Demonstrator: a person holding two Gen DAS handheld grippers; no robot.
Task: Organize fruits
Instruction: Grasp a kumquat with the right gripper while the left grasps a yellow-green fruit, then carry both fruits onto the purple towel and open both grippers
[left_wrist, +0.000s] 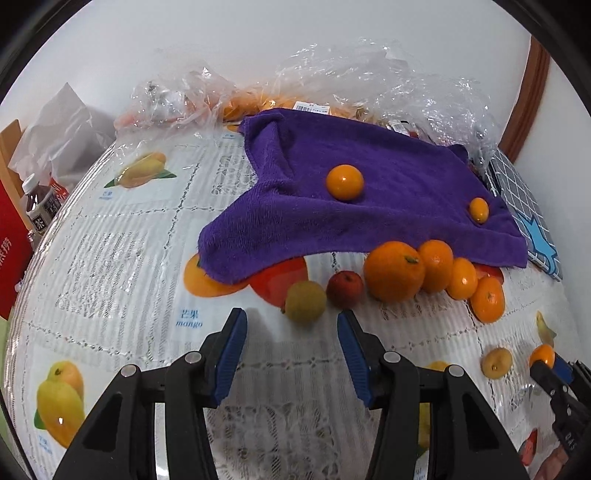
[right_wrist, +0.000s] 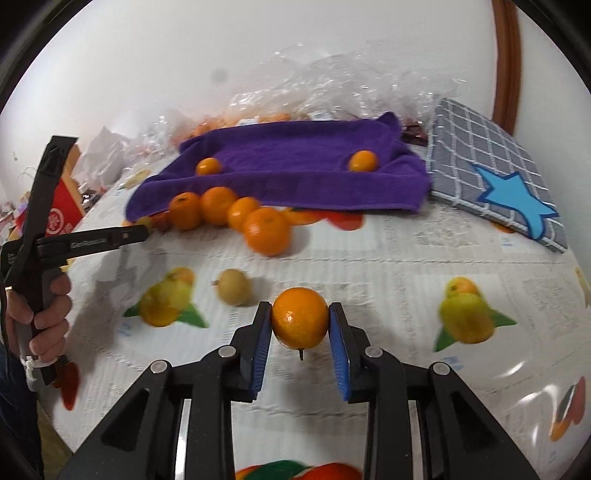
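Gripping a small orange between its blue pads, the right gripper holds the fruit by its sides, stem stub pointing down, over the fruit-printed tablecloth. Just beyond it on the cloth lies a yellowish round fruit. The left gripper has its jaws apart with nothing between them; close past its tips sit a yellow-green fruit and a small red fruit, side by side.

Farther on, a row of four oranges rests touching one another along the near edge of a purple towel. On the towel itself lie two small oranges, well apart. Behind the towel, crumpled clear plastic bags hold more orange fruit against the white wall.

The right wrist view alone shows the person's hand wrapped round the left gripper's handle, and the whole of a grey checked cushion with a blue star, touching the towel's right edge. The left wrist view alone shows drink bottles and a red box at the table's far left, plus white crumpled paper behind them.
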